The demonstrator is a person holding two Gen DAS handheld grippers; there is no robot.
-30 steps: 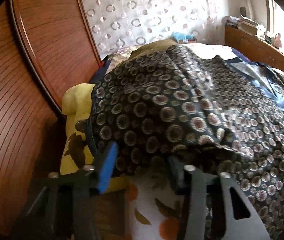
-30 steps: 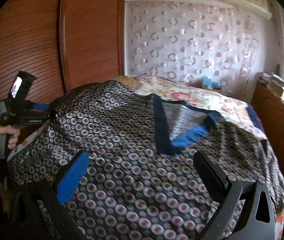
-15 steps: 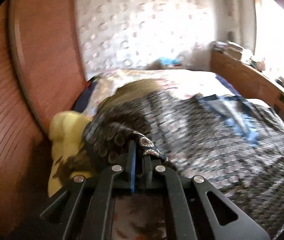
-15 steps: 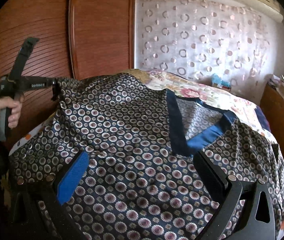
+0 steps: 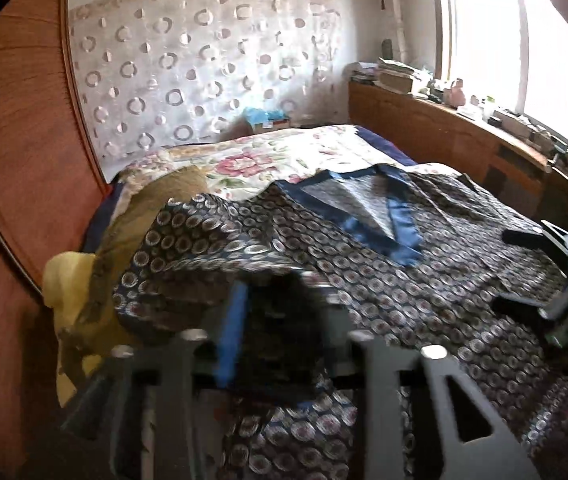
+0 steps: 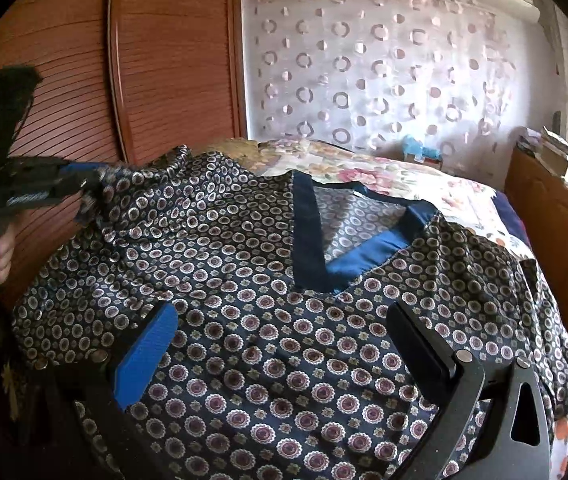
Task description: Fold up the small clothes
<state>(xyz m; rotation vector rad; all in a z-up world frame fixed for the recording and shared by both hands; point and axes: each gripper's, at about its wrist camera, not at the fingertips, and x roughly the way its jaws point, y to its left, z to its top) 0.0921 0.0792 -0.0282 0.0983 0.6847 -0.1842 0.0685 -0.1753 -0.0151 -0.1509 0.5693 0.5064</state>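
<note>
Opening fold: the left tongs (image 6: 84, 188) pinched a lifted sleeve edge of the patterned V-neck top (image 6: 268, 280) spread on the bed (image 6: 384, 176), the right tongs (image 6: 280, 344) hovering spread above it; next, presumably, carrying that edge inward.

1. The left wrist view rides behind the left tongs (image 5: 280, 320), low at the bed's (image 5: 284, 152) corner, facing the curtain (image 5: 204, 64) and window (image 5: 524, 40).
2. The right wrist view sits close above the garment (image 6: 284, 340), behind the right tongs (image 6: 284, 344), facing the curtain.
3. Both views share the garment's blue neckline (image 6: 316, 248), the bed and the curtain.
</note>
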